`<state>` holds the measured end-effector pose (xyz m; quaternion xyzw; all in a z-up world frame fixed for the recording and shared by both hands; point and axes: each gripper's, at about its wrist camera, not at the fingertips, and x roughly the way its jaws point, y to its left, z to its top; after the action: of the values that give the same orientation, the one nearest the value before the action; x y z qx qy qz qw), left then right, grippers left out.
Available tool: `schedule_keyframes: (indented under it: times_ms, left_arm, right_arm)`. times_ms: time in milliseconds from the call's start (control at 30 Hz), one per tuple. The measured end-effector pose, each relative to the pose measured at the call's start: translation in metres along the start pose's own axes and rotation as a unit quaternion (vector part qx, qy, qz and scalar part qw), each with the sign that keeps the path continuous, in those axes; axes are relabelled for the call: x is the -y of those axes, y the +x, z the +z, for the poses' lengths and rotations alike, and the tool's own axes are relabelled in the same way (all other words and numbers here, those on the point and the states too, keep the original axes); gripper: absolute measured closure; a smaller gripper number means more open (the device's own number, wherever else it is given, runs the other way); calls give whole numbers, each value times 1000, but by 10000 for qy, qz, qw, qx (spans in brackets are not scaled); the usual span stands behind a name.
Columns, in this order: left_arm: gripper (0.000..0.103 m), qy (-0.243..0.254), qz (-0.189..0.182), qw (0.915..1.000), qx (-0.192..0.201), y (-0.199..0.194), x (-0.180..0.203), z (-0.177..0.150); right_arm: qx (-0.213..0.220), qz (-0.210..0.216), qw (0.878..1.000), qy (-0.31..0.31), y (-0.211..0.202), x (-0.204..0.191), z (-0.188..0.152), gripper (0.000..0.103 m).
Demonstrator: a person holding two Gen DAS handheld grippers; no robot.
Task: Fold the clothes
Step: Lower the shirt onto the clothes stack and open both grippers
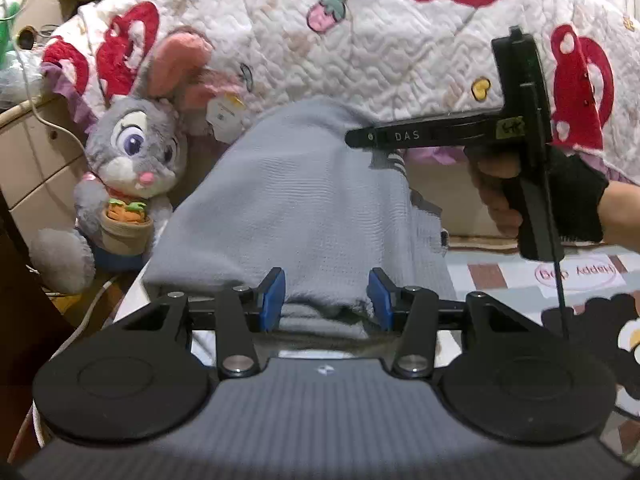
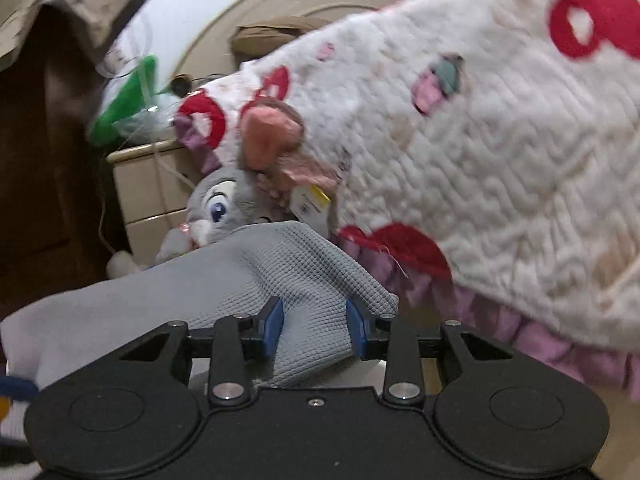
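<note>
Spreading both sets of jaws, I straddle the grey knit garment [image 1: 304, 204] without clamping it, left gripper [image 1: 326, 300] and right gripper [image 2: 315, 330], beside the plush rabbit [image 1: 128, 168].

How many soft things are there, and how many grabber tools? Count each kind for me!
Grey knit garment: 1
Plush bunny: 1
Quilted blanket with red patches: 1
Grippers: 2, the left gripper and the right gripper
Total: 5
</note>
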<state>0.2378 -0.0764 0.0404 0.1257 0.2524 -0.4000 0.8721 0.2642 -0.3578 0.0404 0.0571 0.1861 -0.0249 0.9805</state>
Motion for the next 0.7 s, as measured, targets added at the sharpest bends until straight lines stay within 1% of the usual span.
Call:
schedule_keyframes:
  times_ms: [67, 167, 233, 267, 333, 400, 433, 500, 567, 633, 700]
  left_arm:
    - [58, -35, 118, 9999, 73, -3, 3, -5]
    - [57, -163, 218, 9996, 37, -4, 2, -4]
    - [56, -263, 329, 9991, -7, -8, 2, -4]
    - [56, -304, 423, 9986, -17, -12, 3, -4]
    - [48, -333, 655, 9973, -35, -21, 11, -5]
    - [42, -338, 903, 9953, -34, -32, 24, -7]
    - [35, -354, 1010, 9943, -24, -38, 32, -9]
    - [23, -502, 975, 9940, 1, -46, 48, -12]
    - [18, -665, 926, 9935, 9, -54, 65, -15]
    - [11, -794, 1012, 9917, -16, -57, 85, -19]
    - [5, -910, 1121, 9895, -73, -60, 103, -23]
  right_arm:
    - [-39, 52, 9996, 278, 1, 6, 1, 64]
    - [-123, 127, 9982, 569, -3, 8, 3, 63]
    - [153, -46, 9964, 836, -25, 10, 1, 65]
    - [342, -203, 9935, 1071, -40, 12, -2, 58]
    - [658, -435, 9850, 1536, -70, 18, -11, 57]
    - [463, -71, 9815, 1855, -85, 27, -26, 57]
    - [328, 10, 9823, 1844, -91, 28, -34, 57]
    - [128, 155, 9848, 1725, -104, 26, -50, 56]
    - [-41, 429, 9860, 1613, -117, 22, -65, 56]
    - [-210, 682, 9873, 1418, -129, 15, -78, 55]
    - [-310, 757, 9903, 1121, -143, 7, -87, 54]
